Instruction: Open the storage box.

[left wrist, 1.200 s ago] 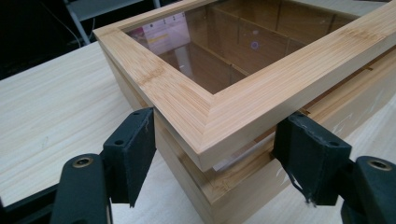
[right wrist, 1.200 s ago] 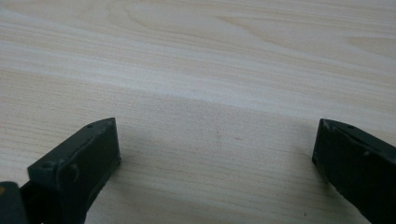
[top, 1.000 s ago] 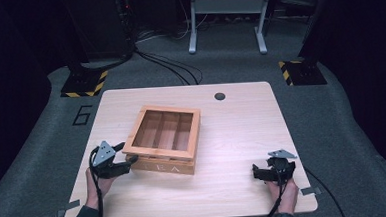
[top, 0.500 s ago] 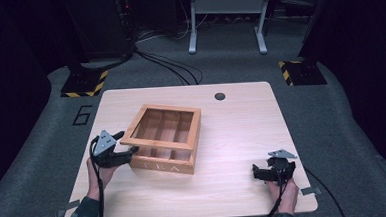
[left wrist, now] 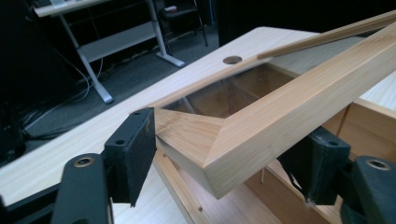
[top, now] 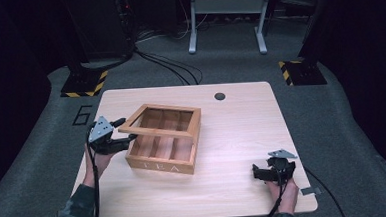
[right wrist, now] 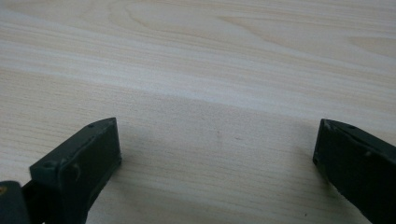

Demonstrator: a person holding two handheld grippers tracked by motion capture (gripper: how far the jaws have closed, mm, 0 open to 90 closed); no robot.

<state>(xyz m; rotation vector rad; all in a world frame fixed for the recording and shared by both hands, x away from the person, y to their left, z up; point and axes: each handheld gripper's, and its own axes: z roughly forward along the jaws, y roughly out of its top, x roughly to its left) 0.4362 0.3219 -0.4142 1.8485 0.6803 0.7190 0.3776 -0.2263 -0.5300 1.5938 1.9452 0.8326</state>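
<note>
My left gripper (top: pixel 125 138) clamps the near-left corner of the lid (left wrist: pixel 261 130), raised over the tea box (top: pixel 159 163) mid-tabletop (top: pixel 242 131); rigid, light, glazed, likely fragile, best held by its frame; right gripper (top: pixel 264 174) gapes empty.

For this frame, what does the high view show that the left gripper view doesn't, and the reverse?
High view: the right tool, open, near the table edge, and TEA lettering on the box front. Left gripper view: glass in the lid, and a pad against its corner. Shared: the left tool, jaws just closed further, holding the lid corner raised off the box.
</note>
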